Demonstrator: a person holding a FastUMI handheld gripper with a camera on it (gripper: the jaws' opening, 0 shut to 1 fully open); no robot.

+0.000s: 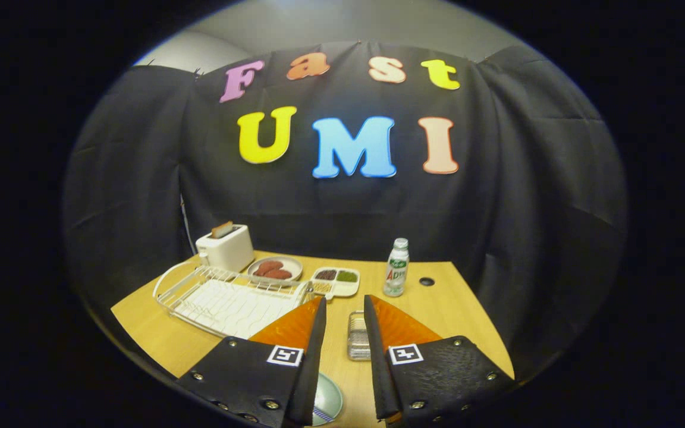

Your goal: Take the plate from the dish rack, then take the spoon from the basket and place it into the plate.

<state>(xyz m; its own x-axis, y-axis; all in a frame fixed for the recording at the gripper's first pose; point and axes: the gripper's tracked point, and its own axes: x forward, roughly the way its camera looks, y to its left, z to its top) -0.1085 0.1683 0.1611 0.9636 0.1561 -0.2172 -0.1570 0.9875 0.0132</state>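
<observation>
I saw the plate (326, 401) lying flat on the desk (437, 309), low between my tongs (345, 304), which stood apart and held nothing. The basket (357, 336) lay just beyond the plate, partly behind one finger. The dish rack (229, 297) stood further, beside the basket.

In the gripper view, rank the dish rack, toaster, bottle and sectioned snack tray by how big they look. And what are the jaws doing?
1. dish rack, clearly largest, though also nearest.
2. toaster.
3. bottle and sectioned snack tray look about alike, one tall, one flat; I won't split them.

The gripper has its jaws open, holding nothing.
</observation>
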